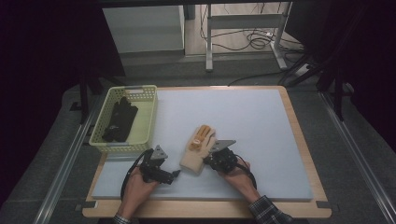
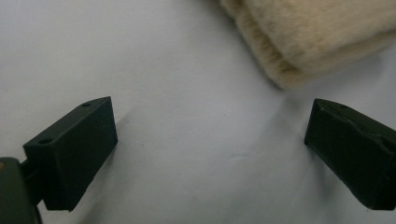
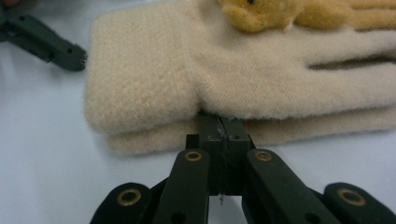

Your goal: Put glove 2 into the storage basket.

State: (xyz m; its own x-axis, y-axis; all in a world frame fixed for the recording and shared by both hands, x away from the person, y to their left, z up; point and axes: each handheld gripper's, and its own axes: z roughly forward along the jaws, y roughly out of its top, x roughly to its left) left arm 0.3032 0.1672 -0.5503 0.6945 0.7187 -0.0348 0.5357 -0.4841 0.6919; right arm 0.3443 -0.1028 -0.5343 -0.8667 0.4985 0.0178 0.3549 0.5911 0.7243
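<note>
While the right gripper (image 3: 220, 122) is sitting with its jaws fully closed, pad against pad, its tips are touching the near long edge of the cream glove (image 3: 233, 79), about where the cuff meets the palm part. Whether any fabric is caught between the tips is not clear; they look pressed into the edge rather than clamped round it. In the high view the right gripper (image 1: 209, 160) is lying at the glove's right side, held by the person's right hand (image 1: 238, 176).

The left gripper (image 2: 212, 128) is standing wide open, nothing between its jaws but bare white mat (image 2: 154, 70). The fuzzy cuff end of the glove (image 2: 308, 37) is lying just beyond the jaws, toward the right jaw, not touching either one. In the high view the left gripper (image 1: 173, 174) is pointing right, its tips just beside the cuff.

The glove (image 1: 200, 150) is lying flat on the white mat (image 1: 261, 140), near the near-centre of the table, cuff toward the person, fingers pointing away, with orange-yellow trim (image 1: 201, 133) on the far end. It is sitting between the two grippers.

A yellow basket (image 1: 148, 122) holding dark items (image 1: 119, 122) is sitting at the left, well apart from the glove.
</note>
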